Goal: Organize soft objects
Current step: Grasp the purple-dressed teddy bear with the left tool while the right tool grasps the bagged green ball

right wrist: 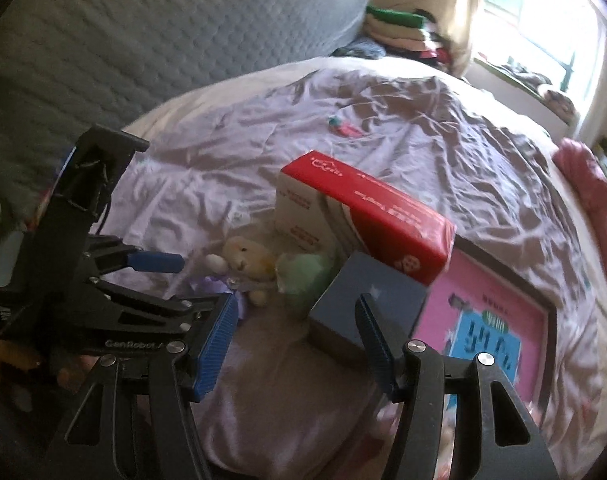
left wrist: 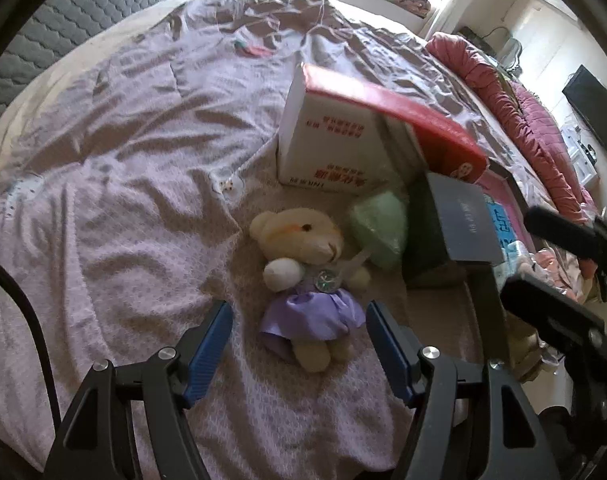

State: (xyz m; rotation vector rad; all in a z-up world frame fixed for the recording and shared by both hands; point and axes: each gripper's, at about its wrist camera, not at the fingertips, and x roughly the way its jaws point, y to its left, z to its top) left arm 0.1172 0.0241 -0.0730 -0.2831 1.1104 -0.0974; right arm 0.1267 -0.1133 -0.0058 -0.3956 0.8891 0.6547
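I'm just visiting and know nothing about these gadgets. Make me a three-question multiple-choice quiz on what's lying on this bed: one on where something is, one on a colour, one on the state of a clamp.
1. Where does the green soft object lie?
A. between the teddy bear and the dark blue box
B. on top of the red-and-white carton
C. on the window sill

2. What colour is the teddy bear's dress?
A. red
B. purple
C. yellow

3. How is the left gripper?
A. shut on the bear
B. shut on the dark blue box
C. open, its blue pads either side of the bear's dress, apart from it

Key: 1 A, it sits beside the bear's head, against the box. 2 B, lilac fabric covers its lower body. 3 C, bedding shows between each pad and the dress.
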